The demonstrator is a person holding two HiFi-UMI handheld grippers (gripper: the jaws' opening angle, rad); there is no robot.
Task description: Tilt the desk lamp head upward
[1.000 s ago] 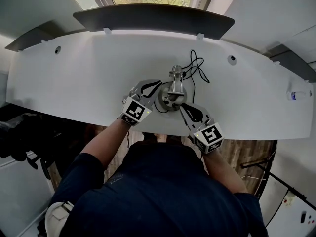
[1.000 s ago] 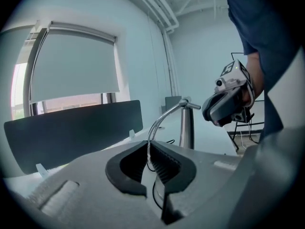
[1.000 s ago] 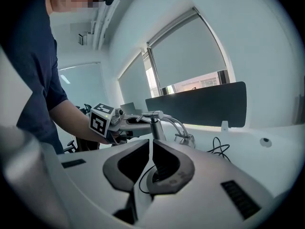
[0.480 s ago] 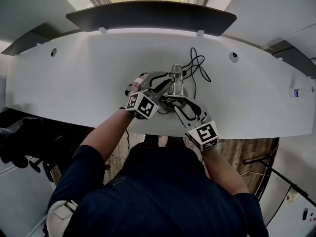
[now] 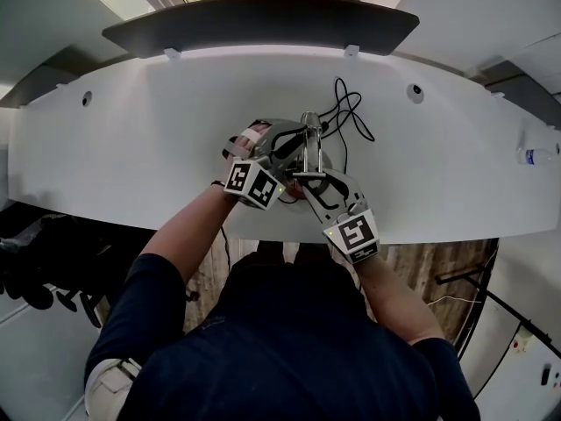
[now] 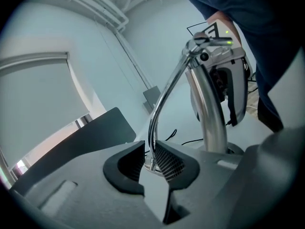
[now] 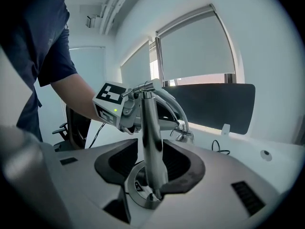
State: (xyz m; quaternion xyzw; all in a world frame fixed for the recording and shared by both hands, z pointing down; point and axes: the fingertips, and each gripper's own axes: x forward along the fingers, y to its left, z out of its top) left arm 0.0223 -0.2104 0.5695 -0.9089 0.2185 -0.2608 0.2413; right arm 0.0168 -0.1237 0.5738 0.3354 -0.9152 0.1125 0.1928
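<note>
A chrome desk lamp (image 5: 311,143) stands mid-desk on a round base (image 7: 138,194). Its thick post (image 7: 150,137) rises to a top joint, and a thin curved neck (image 6: 162,104) bends down from there to the small head end (image 7: 183,136). My left gripper (image 6: 148,159) reaches in from the left. Its jaws are closing with the thin neck between the pads, a sliver of gap on one side. My right gripper (image 7: 150,163) straddles the post just above the base. Its jaws are opening and stand wide, the pads off the post.
The white curved desk (image 5: 131,147) carries a tangled black cable (image 5: 346,112) behind the lamp and a small bottle (image 5: 535,156) at the far right. A dark panel (image 5: 263,24) runs along the back edge. An office chair (image 7: 71,128) stands off the desk.
Both grippers have moved in from beside the lamp. The left has gone up and onto the thin neck, the right onto the post, and both jaws have parted from shut.
</note>
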